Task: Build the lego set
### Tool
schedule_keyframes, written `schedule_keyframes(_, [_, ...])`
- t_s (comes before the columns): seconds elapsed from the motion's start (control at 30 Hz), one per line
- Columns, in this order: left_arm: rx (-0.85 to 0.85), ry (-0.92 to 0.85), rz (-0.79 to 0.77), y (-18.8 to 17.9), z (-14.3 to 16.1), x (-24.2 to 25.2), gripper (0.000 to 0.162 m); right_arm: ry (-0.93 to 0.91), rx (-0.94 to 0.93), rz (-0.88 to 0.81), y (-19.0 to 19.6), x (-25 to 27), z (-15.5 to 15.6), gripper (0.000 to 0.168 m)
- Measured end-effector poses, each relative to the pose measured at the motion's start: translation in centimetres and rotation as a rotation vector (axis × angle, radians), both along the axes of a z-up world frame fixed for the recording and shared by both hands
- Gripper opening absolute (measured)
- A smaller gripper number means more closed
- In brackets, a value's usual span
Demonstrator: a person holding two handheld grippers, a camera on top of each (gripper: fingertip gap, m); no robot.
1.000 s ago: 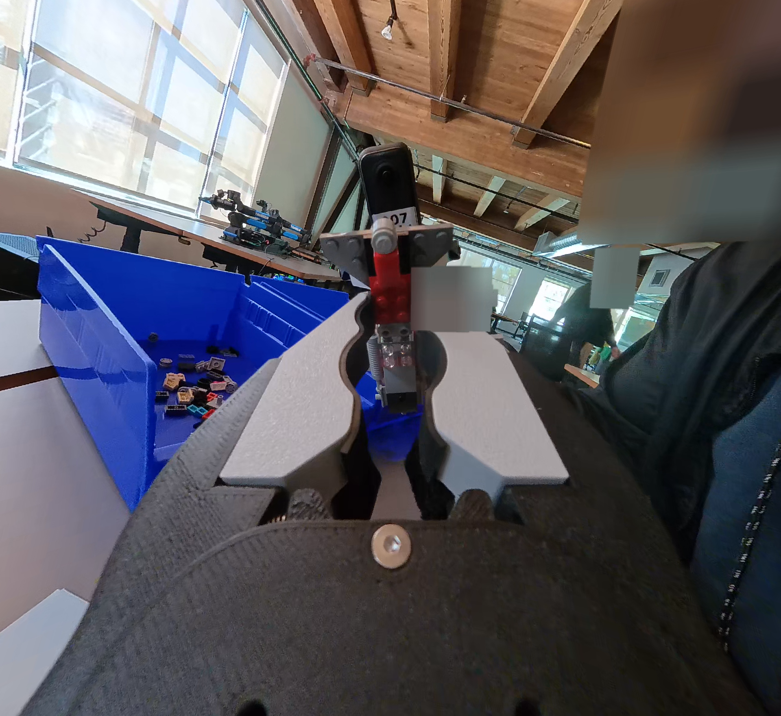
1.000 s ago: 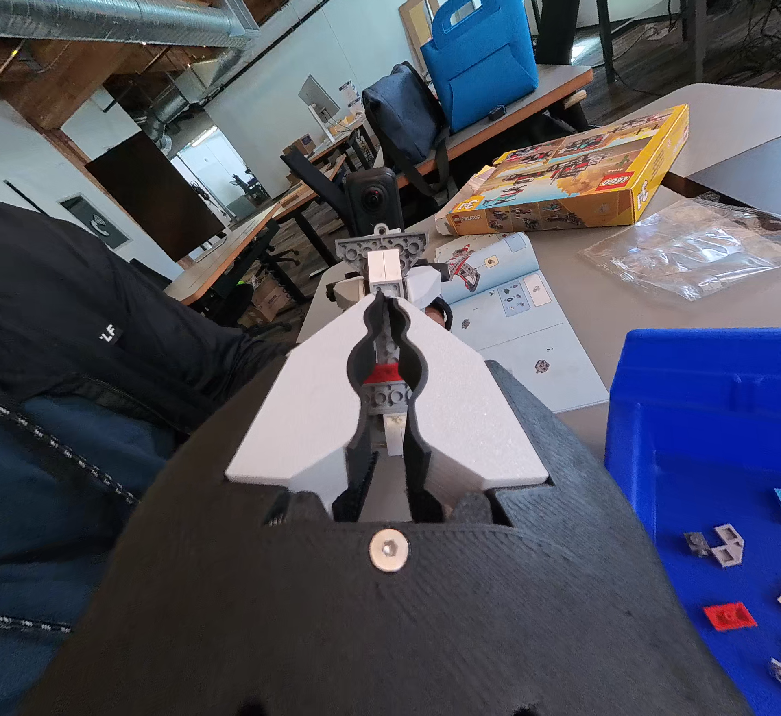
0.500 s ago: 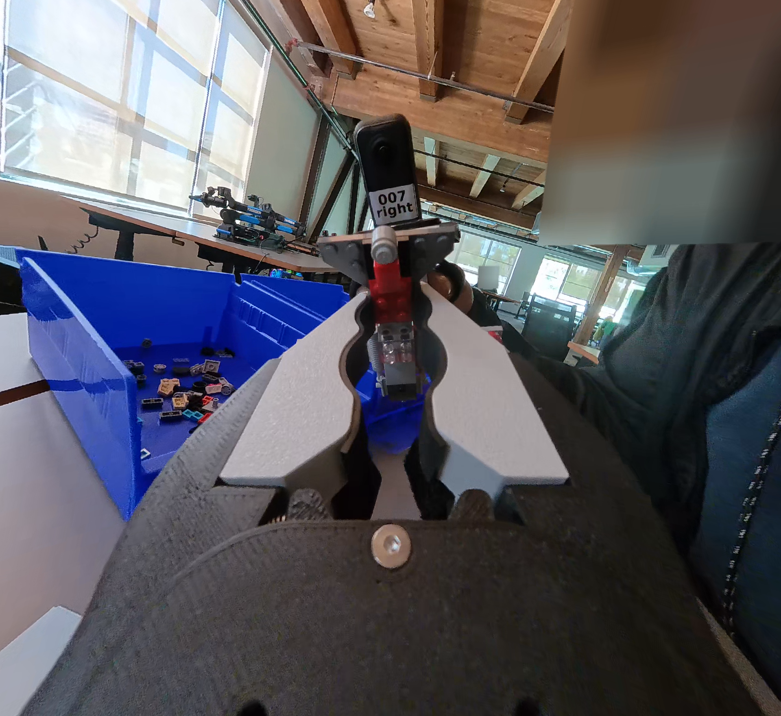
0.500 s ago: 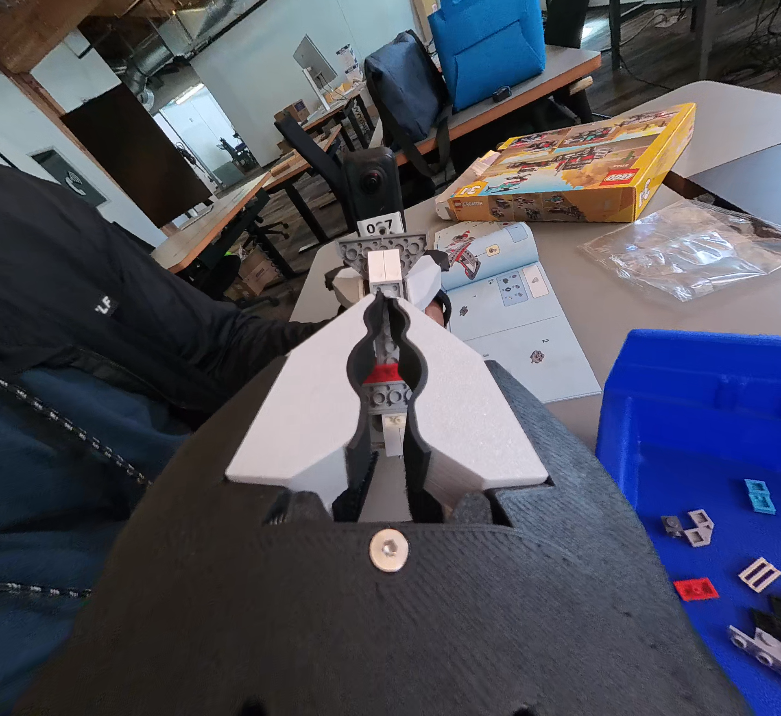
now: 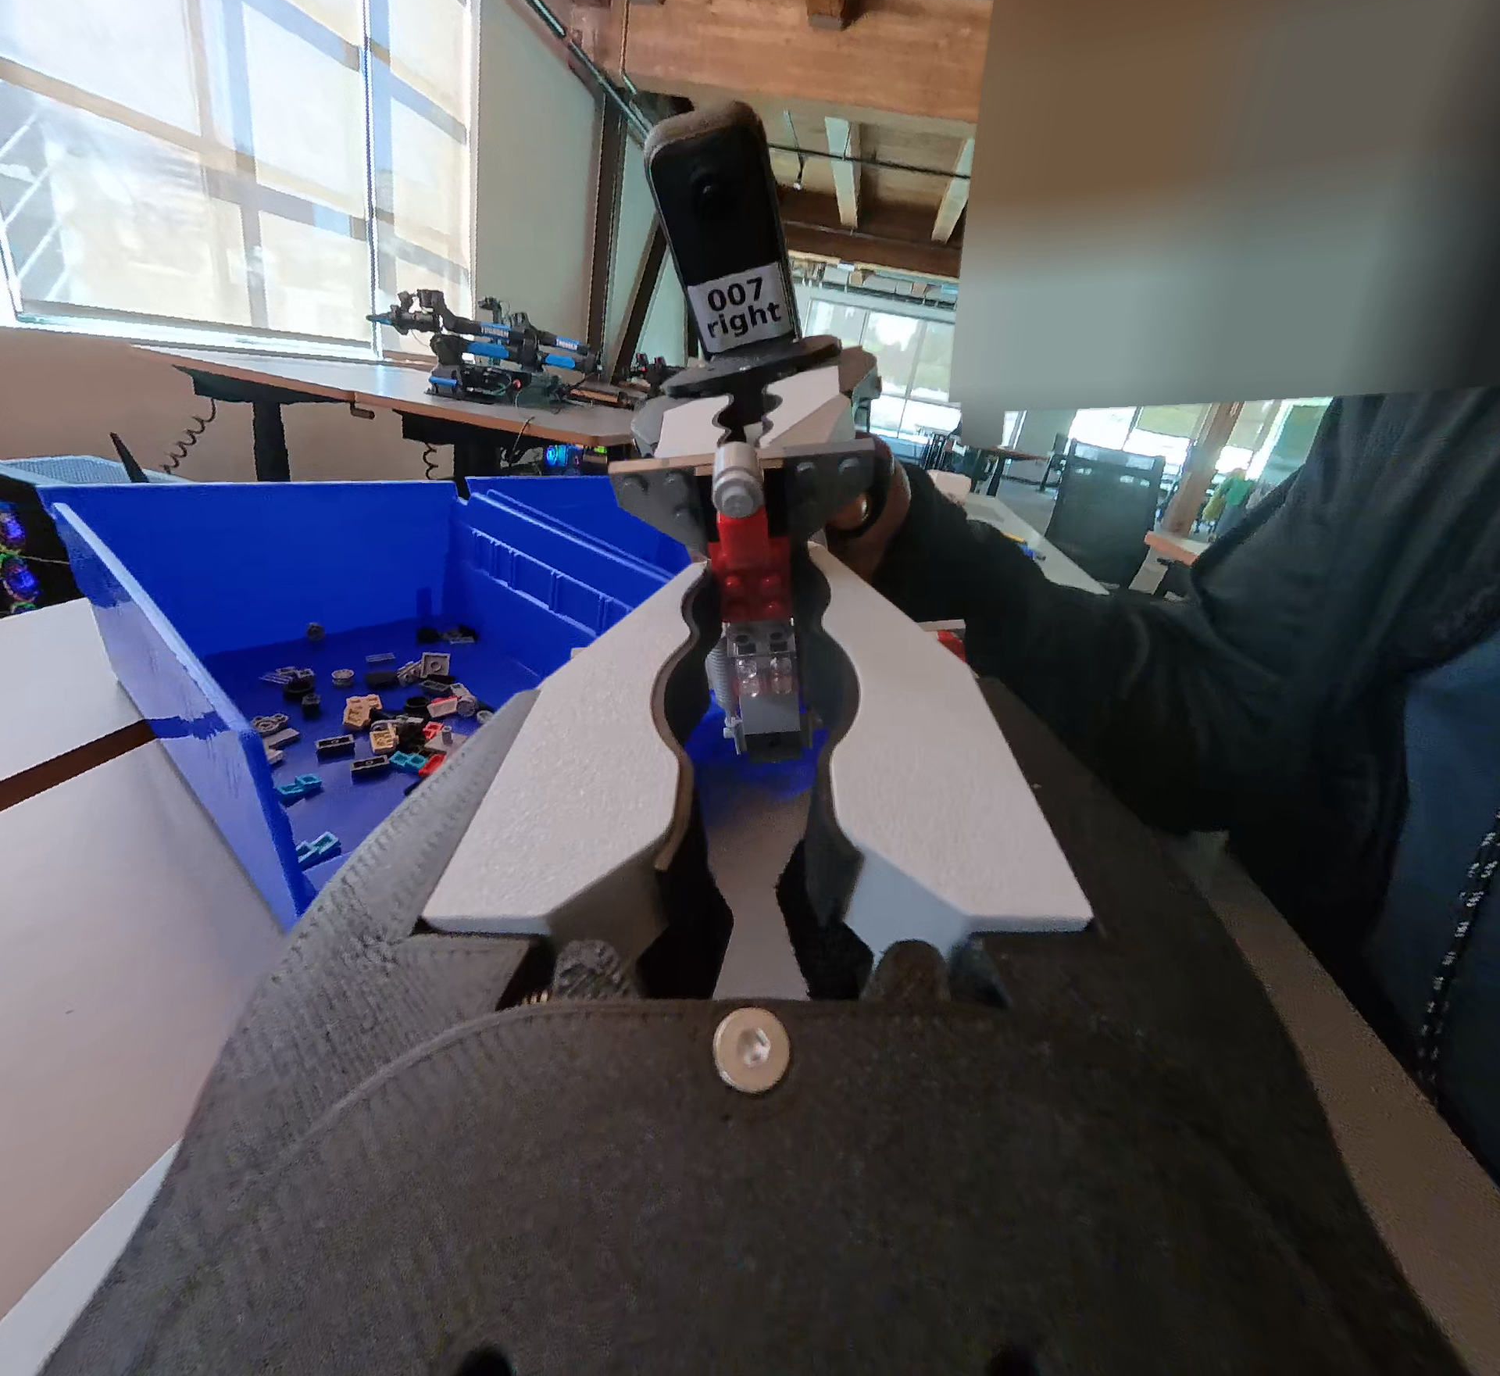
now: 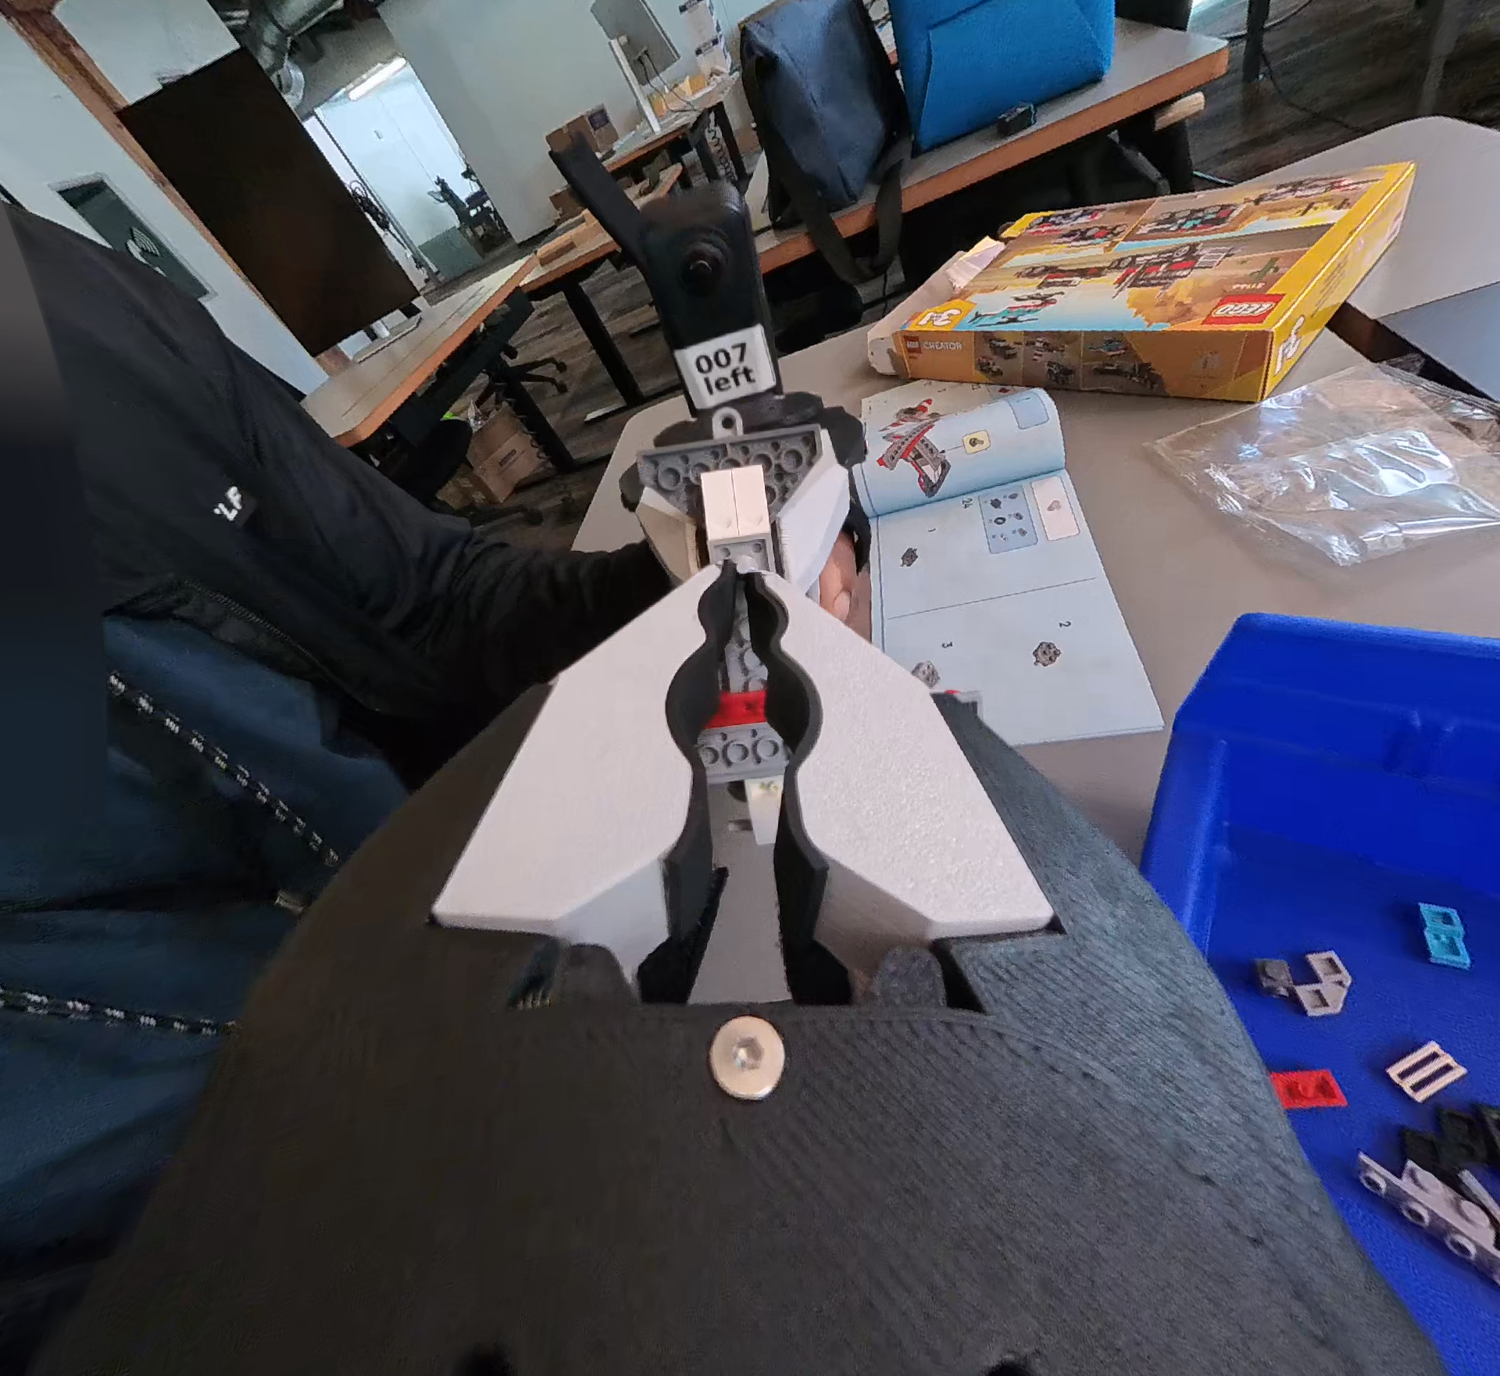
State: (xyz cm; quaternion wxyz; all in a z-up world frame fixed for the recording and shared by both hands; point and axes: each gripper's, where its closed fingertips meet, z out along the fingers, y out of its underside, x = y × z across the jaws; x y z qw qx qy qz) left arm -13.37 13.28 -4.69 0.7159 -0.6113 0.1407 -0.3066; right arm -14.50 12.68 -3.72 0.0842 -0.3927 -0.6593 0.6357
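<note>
Above the desk (image 6: 1217,493), beside the bin (image 5: 243,574), both grippers' fingers clamp opposite ends of the model (image 5: 751,606): left gripper (image 5: 751,582), right gripper (image 6: 739,590), likely bracing it to press parts together.

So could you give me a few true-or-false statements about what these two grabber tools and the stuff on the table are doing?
1. Both the left gripper and the right gripper clamp the same lego model. True.
2. The blue bin is empty. False: loose lego pieces lie in it.
3. The instruction booklet lies open on the table. True.
4. The yellow lego box sits inside the bin. False: it lies on the table beyond the booklet.
</note>
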Motion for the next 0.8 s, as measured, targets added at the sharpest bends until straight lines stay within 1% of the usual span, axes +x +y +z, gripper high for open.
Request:
schedule_keyframes(0.33, [-0.079, 0.069, -0.013, 0.2, -1.2, 0.5, 0.017, -0.039, 0.051, 0.019, 0.2, 0.5, -1.1, 0.001])
schedule_keyframes(0.8, [-0.129, 0.127, -0.040, 0.2, -2.2, 1.2, 0.016, -0.082, 0.099, 0.045, 0.2, 1.2, -2.1, 0.001])
